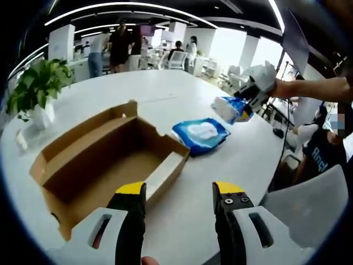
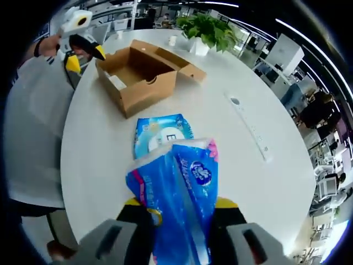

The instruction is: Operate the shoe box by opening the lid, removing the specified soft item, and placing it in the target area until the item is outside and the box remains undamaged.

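Note:
The brown cardboard shoe box lies open on the white table, its lid folded back; it also shows as the shoe box at the far side. A blue wet-wipes pack rests on the table right of the box, the same wipes pack lying just ahead of my right gripper. My right gripper is shut on a blue tissue pack, held above the table; the right gripper with the tissue pack hangs in the air. My left gripper is open near the box's front corner.
A potted plant stands at the table's left edge, seen too as the plant beyond the box. A long white strip lies on the table. A person sits at the right. People stand far behind.

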